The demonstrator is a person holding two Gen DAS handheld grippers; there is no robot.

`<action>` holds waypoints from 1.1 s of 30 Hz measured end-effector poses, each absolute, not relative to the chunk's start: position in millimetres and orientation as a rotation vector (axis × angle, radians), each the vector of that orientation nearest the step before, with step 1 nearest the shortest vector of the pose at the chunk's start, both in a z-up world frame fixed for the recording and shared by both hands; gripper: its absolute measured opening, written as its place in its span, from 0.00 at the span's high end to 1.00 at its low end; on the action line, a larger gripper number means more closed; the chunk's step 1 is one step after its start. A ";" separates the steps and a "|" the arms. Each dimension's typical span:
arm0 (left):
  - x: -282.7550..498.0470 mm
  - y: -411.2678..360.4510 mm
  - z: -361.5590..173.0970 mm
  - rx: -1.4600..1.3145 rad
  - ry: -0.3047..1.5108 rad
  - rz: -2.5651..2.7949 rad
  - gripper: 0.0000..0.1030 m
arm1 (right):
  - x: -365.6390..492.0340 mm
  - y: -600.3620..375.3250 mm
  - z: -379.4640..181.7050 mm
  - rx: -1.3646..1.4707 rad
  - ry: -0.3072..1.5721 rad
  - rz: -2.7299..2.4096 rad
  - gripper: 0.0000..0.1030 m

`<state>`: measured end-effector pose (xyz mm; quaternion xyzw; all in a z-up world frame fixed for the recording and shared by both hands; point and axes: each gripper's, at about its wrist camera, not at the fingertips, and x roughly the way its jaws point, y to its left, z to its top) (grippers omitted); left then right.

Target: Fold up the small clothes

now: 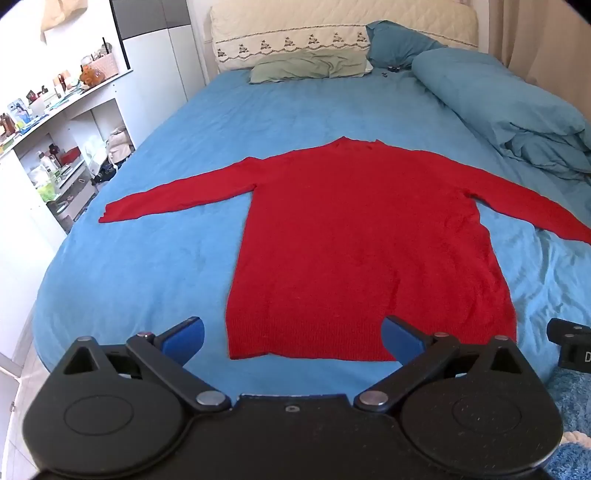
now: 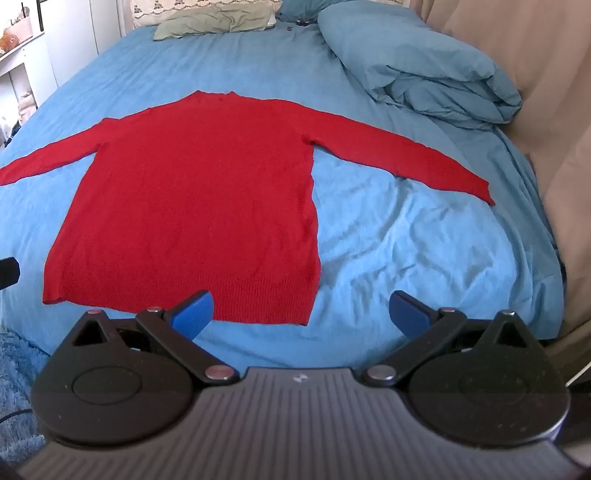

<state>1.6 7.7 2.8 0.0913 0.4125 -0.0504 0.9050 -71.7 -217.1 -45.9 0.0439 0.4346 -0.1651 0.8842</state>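
A red long-sleeved sweater [image 1: 351, 240] lies flat on the blue bed sheet [image 1: 155, 258], hem toward me, collar toward the pillows, both sleeves spread out sideways. In the right wrist view the same red sweater [image 2: 199, 195] fills the left half. My left gripper [image 1: 291, 341] hovers above the hem's left part, open wide, nothing between its blue fingers [image 1: 184, 338]. My right gripper [image 2: 301, 314] hangs over the hem's right corner, also open and holding nothing. An edge of the right gripper shows at the right border of the left wrist view.
A rolled blue duvet [image 1: 517, 110] lies along the bed's right side. Pillows [image 1: 314, 64] and a cream headboard [image 1: 332, 22] sit at the far end. White shelves [image 1: 55, 147] crowded with small items stand left of the bed. A beige curtain [image 2: 535, 74] hangs on the right.
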 end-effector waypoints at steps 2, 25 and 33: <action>1.6 7.9 3.1 0.188 0.851 -0.100 0.00 | -70.4 -214.8 -44.9 0.087 0.904 -0.342 0.00; 5.3 8.9 1.4 0.193 0.859 -0.102 0.00 | -69.7 -207.8 -42.5 0.078 0.898 -0.320 0.00; 4.9 9.9 1.1 0.193 0.860 -0.109 0.00 | -69.5 -209.5 -42.2 0.079 0.901 -0.319 0.00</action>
